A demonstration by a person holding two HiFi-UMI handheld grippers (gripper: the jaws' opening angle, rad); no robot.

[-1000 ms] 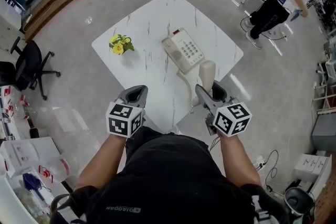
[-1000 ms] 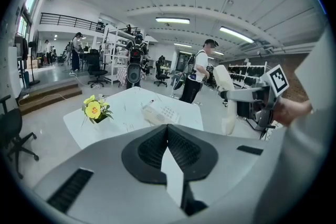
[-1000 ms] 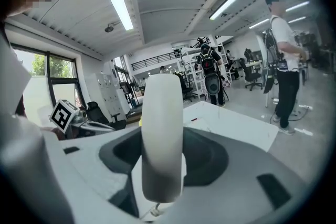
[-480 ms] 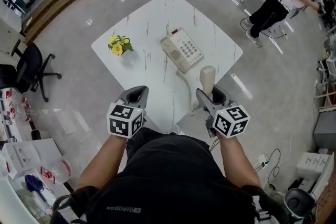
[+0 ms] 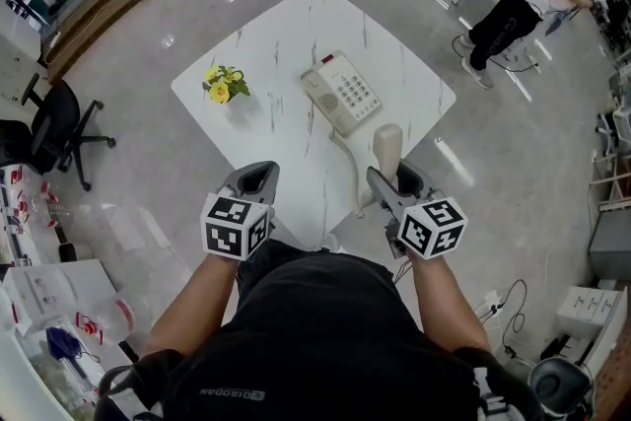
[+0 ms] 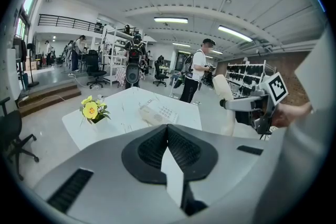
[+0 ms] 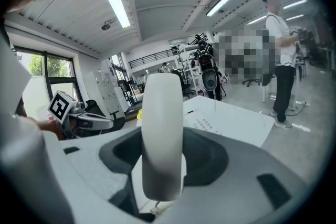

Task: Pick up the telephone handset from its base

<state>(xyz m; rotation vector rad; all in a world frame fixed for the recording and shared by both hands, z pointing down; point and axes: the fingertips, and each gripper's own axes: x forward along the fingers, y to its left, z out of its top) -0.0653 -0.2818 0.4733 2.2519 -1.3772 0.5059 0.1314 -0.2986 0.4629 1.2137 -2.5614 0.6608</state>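
Note:
The cream telephone base (image 5: 342, 94) with its keypad lies on the white marble table (image 5: 276, 44). Its handset (image 5: 387, 150) is off the base and stands upright between the jaws of my right gripper (image 5: 397, 176), which is shut on it above the table's near right edge. A cord (image 5: 352, 165) runs from the base toward the handset. Seen from the right gripper view, the handset (image 7: 162, 136) fills the space between the jaws, with the base (image 7: 210, 122) beyond. My left gripper (image 5: 253, 180) hovers at the table's near edge, shut and empty, its jaws (image 6: 169, 157) pressed together.
A small pot of yellow flowers (image 5: 226, 83) sits at the table's left corner. A person (image 5: 523, 0) stands at the far right by some equipment. A black office chair (image 5: 54, 125) is on the left. Boxes (image 5: 49, 296) lie on the floor at lower left.
Both grippers and the held handset stay almost still. The person at the far right has shifted a little.

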